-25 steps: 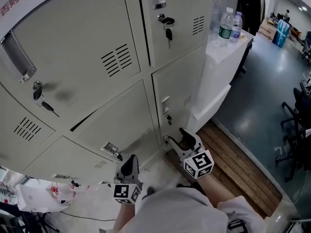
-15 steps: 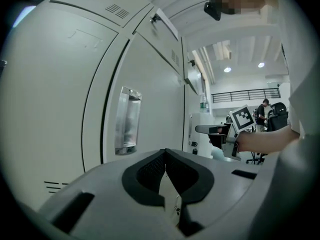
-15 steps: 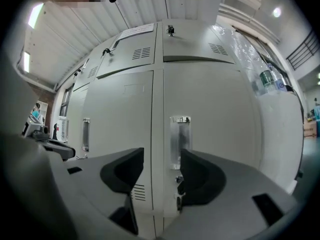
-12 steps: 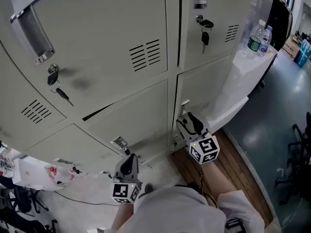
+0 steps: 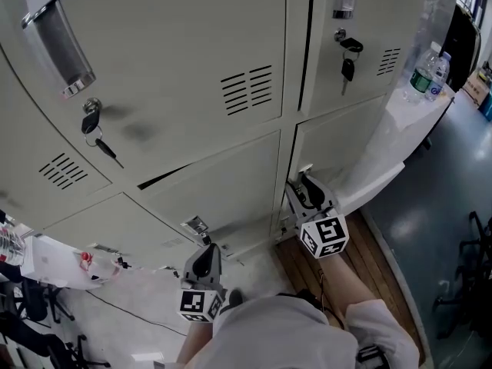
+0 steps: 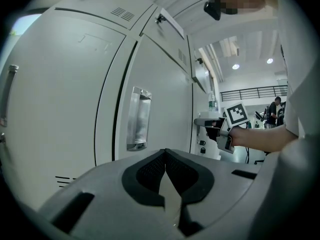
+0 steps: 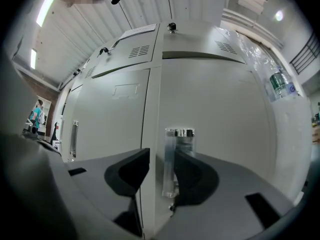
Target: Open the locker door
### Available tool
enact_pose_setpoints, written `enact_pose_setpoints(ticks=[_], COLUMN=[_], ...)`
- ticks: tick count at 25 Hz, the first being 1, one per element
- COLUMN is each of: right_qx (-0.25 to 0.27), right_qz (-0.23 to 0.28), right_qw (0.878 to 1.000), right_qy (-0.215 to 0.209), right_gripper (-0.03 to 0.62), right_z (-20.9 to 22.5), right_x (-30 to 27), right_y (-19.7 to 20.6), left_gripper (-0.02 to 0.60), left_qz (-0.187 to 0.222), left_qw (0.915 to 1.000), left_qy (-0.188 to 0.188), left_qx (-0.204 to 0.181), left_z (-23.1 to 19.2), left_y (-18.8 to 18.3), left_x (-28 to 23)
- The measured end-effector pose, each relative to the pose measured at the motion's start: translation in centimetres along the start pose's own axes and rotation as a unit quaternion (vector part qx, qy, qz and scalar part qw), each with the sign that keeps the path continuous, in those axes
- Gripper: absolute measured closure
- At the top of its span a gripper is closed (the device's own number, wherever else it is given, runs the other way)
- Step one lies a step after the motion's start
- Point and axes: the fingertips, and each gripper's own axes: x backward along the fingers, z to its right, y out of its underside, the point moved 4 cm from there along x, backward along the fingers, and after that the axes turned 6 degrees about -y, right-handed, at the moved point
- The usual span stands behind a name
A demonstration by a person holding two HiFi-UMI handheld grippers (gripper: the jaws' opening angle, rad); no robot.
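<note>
The grey lockers fill the head view. My right gripper (image 5: pixel 304 183) is up against the lower right locker door (image 5: pixel 350 137), at its small recessed handle (image 5: pixel 301 171). In the right gripper view that clear handle (image 7: pixel 175 159) stands between the jaws of the right gripper (image 7: pixel 161 174). The jaws are closing: the right pad (image 7: pixel 192 176) is beside the handle and a gap shows on the left side. My left gripper (image 5: pixel 206 261) hangs low before the lower left doors, shut and empty; its pads (image 6: pixel 150 170) meet.
Keys hang in the locks of the upper doors (image 5: pixel 92 125) (image 5: pixel 347 56). A white counter (image 5: pixel 400 121) with water bottles (image 5: pixel 427 68) stands right of the lockers. Wooden boards (image 5: pixel 369 264) lie below it. Clutter and cables (image 5: pixel 54 260) lie at the lower left.
My right gripper has moved up from the floor boards to the handle of the lower right door. The left gripper has stayed put.
</note>
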Motion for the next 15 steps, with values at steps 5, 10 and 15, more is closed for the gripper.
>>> enact_pose_setpoints(ticks=[5,10,15], right_qx=[0.001,0.002,-0.006], right_qz=[0.002,-0.004,-0.007], right_qw=[1.0,1.0,1.0], right_qy=[0.01,0.011,0.011], right_gripper=[0.484,0.484,0.483], right_z=[0.3,0.2,0.0], right_x=[0.1,0.8,2.0], right_y=[0.0,0.0,-0.1], left_gripper=[0.578,0.578,0.58], left_qz=[-0.003,-0.004,-0.004], left_qw=[1.0,0.9999,0.9995], left_qy=[0.003,0.015,0.031], left_qx=[-0.001,0.003,0.002], left_z=[0.0,0.5,0.8], left_y=[0.2,0.3,0.3], left_x=[-0.3,-0.4,-0.5])
